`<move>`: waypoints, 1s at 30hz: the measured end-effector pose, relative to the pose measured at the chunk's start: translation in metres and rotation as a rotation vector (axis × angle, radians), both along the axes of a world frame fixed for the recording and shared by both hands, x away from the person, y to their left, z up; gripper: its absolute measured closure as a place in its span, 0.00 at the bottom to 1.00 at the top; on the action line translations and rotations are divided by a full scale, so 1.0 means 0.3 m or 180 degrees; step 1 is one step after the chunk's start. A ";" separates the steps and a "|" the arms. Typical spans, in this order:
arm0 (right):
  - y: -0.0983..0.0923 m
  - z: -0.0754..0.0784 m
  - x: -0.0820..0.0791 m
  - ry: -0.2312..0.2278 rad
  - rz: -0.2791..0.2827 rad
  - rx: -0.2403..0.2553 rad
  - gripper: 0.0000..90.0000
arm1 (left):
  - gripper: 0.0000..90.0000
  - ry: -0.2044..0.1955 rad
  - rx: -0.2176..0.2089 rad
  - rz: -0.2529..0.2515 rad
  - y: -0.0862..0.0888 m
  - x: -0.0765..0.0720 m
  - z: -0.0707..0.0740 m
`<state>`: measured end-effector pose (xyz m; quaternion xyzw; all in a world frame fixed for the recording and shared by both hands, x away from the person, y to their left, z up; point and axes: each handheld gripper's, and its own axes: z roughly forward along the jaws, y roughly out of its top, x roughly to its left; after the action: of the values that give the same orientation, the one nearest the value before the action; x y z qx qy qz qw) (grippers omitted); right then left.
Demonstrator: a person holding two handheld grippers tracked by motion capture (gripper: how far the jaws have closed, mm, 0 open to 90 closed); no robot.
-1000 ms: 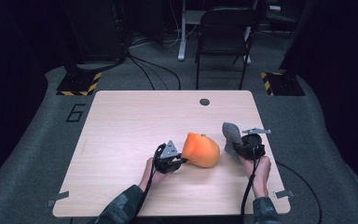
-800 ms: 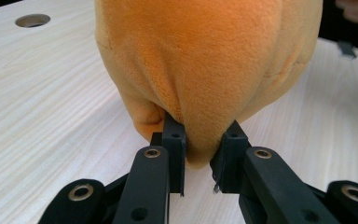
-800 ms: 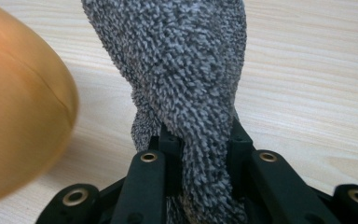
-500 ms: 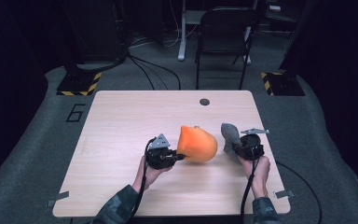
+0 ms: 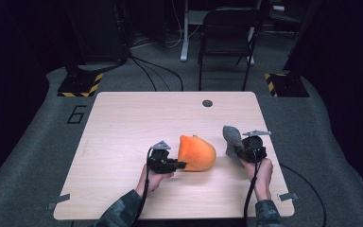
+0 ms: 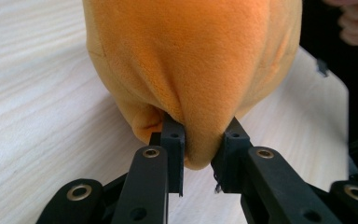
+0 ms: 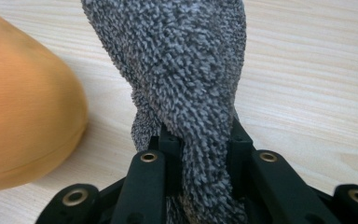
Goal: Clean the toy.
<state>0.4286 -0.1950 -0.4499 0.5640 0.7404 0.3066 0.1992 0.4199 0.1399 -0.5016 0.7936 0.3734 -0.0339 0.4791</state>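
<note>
Left gripper [image 5: 177, 165] fingers clamped on a fold of the orange plush cloth [image 5: 196, 152] at bench [image 5: 123, 123] centre, right gripper [image 5: 238, 152] fingers pinching the grey shaggy cloth [image 5: 231, 137] upright beside it, both cloths' tops cut off in gripper views, fingertips buried in fabric.

- Pale wooden table [image 5: 123, 123], a round dark grommet [image 5: 207, 103] near its far edge.
- Black chair [image 5: 227, 38] just beyond that far edge.
- Yellow-and-black striped blocks [image 5: 80, 85] on grey carpet off both far corners.
- Number six [image 5: 77, 114] marked beside the left edge.
</note>
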 end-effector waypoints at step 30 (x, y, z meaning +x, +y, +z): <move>0.411 0.097 -0.086 -0.0349 0.1086 -0.0021 0.82 | 0.83 -0.0428 0.0399 -0.0002 -0.047 -0.039 0.007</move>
<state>0.4028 -0.0716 -0.4209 0.4119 0.8144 0.3639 0.1862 0.4081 0.1257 -0.4994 0.8227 0.3415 0.0426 0.4524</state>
